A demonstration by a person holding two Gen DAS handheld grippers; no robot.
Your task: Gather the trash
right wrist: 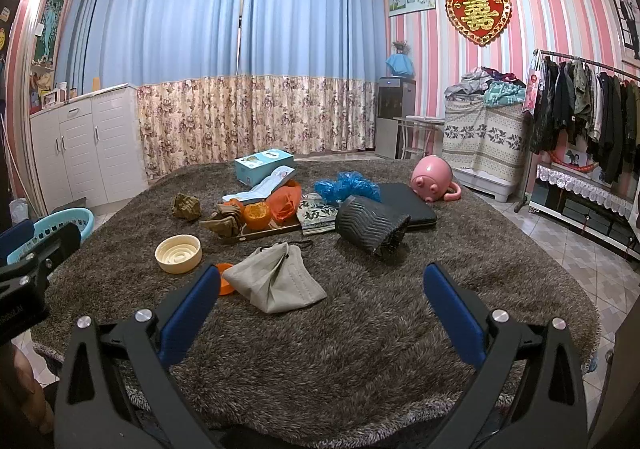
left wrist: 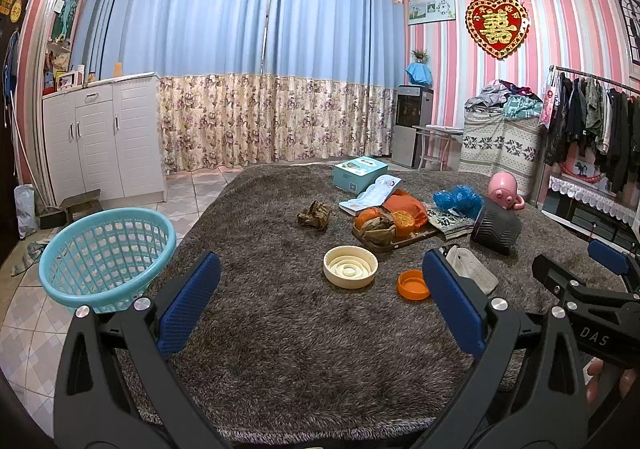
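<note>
Shaggy brown rug (right wrist: 320, 349) strewn with trash, turquoise basket (left wrist: 106, 257) beside it — both grippers' jaws spread, empty

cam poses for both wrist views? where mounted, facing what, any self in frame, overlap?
Left wrist: on the left claw, facing forward over the shaggy table cover toward the curtains; turquoise basket at left; both blue pads, the right claw and a fingertip at right show.
Right wrist: on the right claw, same heading, shifted right; grey face mask just ahead; own pads, left claw body at left edge.
Shared: cream lid, orange cap, basket, mask.
</note>
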